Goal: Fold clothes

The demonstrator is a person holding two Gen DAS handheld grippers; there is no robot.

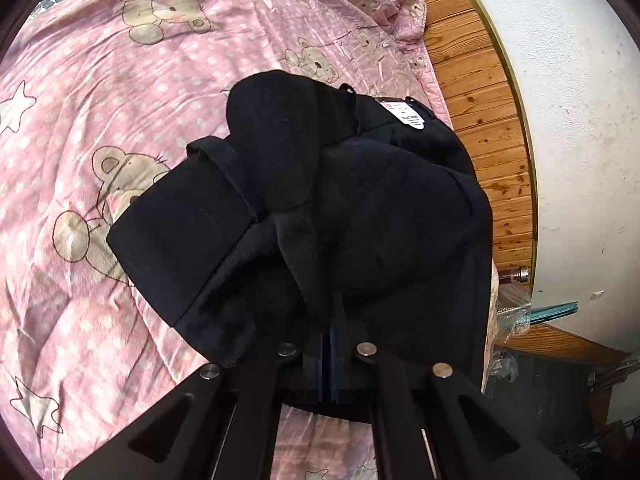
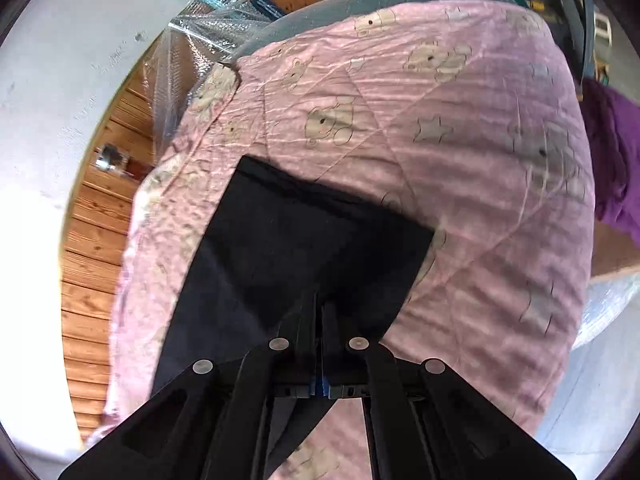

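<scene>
Two grippers, ours, are each pinched together on the black woven garment lying on the pink bear-print quilt: left gripper at its bunched waist end, right gripper on a flat panel. We judge a fold is underway; next, carry the held cloth across and lay it flat.
</scene>
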